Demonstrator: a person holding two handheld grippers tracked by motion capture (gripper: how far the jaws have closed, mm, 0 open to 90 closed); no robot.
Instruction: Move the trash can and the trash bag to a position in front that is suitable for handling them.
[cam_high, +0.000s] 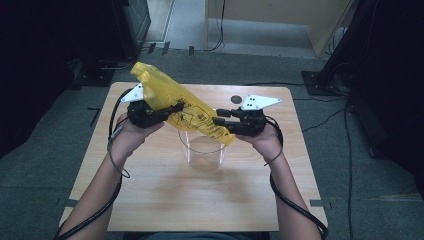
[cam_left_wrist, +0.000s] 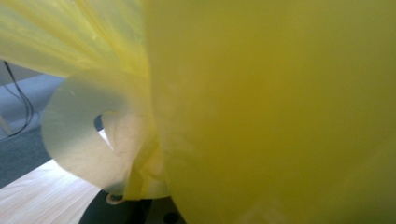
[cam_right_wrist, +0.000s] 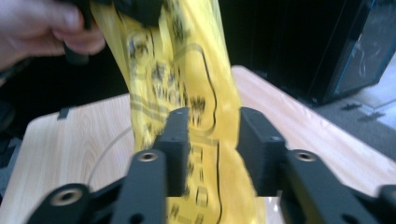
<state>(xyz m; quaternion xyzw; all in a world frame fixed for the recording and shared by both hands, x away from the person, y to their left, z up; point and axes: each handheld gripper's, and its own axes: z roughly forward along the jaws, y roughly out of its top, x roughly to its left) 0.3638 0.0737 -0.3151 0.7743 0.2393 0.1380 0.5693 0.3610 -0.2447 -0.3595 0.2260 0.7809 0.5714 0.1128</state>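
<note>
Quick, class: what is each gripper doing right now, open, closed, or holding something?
Left gripper: closed on the yellow bag.
Right gripper: jaws apart, the yellow bag between them; whether they press it cannot be told.

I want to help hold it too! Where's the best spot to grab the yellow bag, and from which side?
Probably the loose top corner of the yellow bag, reached from the far left of the table. It sticks up free beyond the left gripper, which pinches the bag's upper part. The lower end, above the clear cup, already sits between the right gripper's jaws, with a gap showing.
</note>
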